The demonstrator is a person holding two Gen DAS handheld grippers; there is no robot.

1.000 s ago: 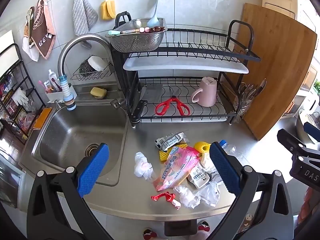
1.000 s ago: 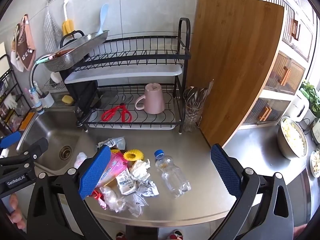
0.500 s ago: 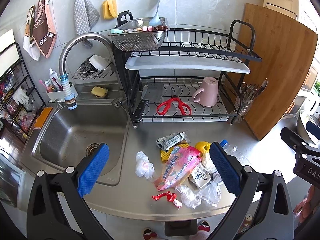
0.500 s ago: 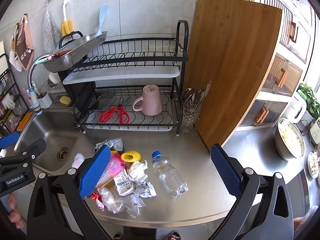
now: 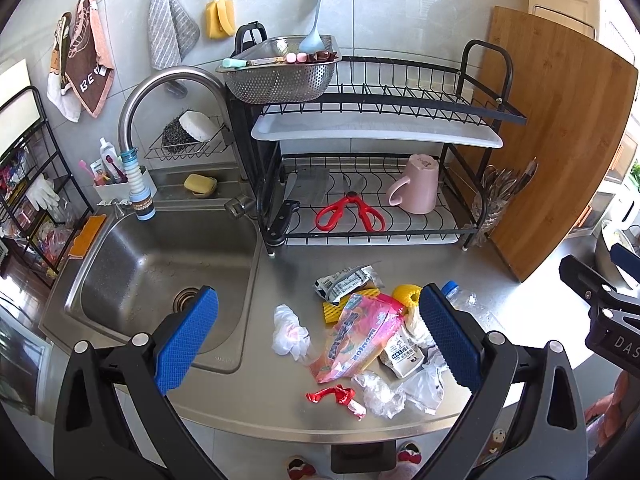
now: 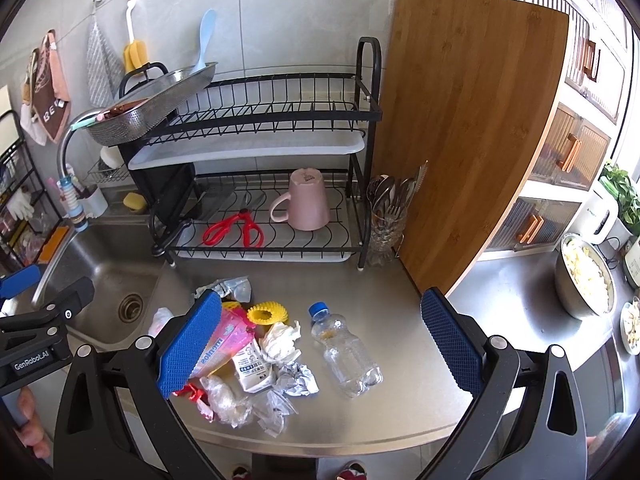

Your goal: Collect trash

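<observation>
Crumpled trash is lying in a loose heap near the front edge of the brushed steel counter (image 6: 400,308): a glossy pink wrapper (image 5: 354,334), a clear ribbed plastic bottle (image 6: 346,354) on its side with a blue cap, wadded white tissue (image 6: 280,340), crinkled foil (image 6: 298,376), a red scrap (image 5: 334,394) and a spiky yellow ring (image 6: 267,313). The left gripper (image 5: 318,336) and right gripper (image 6: 320,344) are hovering above it, jaws spread wide, grasping nothing. Behind, a black wire rack (image 6: 272,128) is holding red scissors (image 6: 236,226) and an upturned pink mug (image 6: 306,204).
</observation>
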